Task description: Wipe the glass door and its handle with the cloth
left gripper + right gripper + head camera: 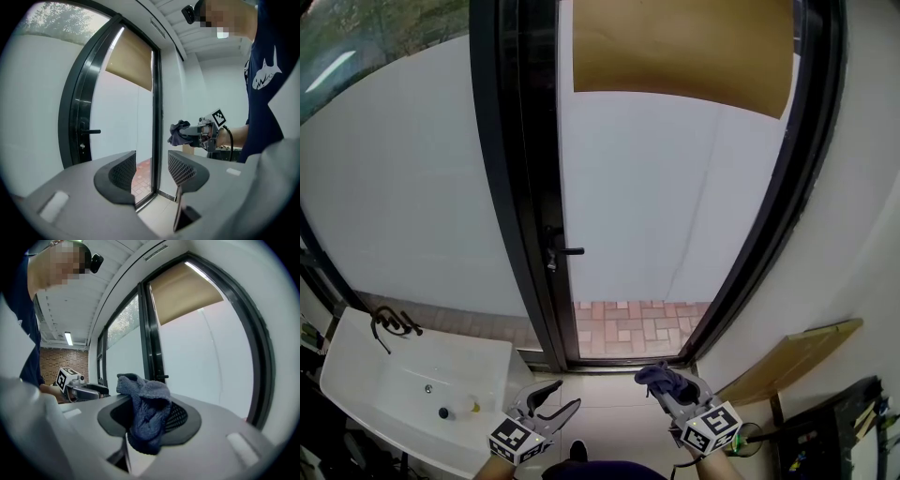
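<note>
Lowest in the head view, at about 7 o'clock, the left gripper hangs with its jaws released and wide apart; its own view shows only the door frame and floor through the gap, so it carries nothing. At about 5 o'clock the right gripper is clenched on the dark blue cloth, which is pinched between the jaws in a bunch, with one fold rising above the tips and another drooping below them.

Up from the cloth at roughly 11 o'clock, the black lever handle juts from the dark left edge of the door. The pale glass door fills the view from 12 to 1 o'clock, with a tan blind across its top.

By my reading the wiping has not begun. The cloth is well apart from both glass and handle, held low near the threshold, so the pane and the handle both look still to be done
</note>
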`<state>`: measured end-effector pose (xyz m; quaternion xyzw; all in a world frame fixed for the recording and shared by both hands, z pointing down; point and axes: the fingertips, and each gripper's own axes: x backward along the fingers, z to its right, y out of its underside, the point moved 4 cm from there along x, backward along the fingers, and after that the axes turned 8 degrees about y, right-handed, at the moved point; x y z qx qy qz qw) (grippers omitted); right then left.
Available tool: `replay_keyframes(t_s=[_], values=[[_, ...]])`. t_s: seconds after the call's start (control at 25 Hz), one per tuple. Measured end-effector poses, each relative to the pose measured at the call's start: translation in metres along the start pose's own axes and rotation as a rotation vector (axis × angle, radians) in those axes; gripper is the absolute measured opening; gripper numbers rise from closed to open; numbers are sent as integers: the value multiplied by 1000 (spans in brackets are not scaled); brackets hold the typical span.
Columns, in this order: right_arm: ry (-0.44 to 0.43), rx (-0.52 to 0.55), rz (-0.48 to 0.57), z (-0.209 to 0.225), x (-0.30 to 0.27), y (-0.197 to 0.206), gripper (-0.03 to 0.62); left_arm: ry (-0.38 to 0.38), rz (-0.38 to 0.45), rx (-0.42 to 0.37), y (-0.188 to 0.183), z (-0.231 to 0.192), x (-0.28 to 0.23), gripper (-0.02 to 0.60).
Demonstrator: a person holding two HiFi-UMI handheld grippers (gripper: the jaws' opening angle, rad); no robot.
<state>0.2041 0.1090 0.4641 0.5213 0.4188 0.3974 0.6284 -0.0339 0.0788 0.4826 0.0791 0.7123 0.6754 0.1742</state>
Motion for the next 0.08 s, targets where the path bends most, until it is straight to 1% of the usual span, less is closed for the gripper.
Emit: replay_keyframes(t_s=[0.08], values=[[4,-5,-4,1,6,4,143,-3,3,6,1,5,1,209]])
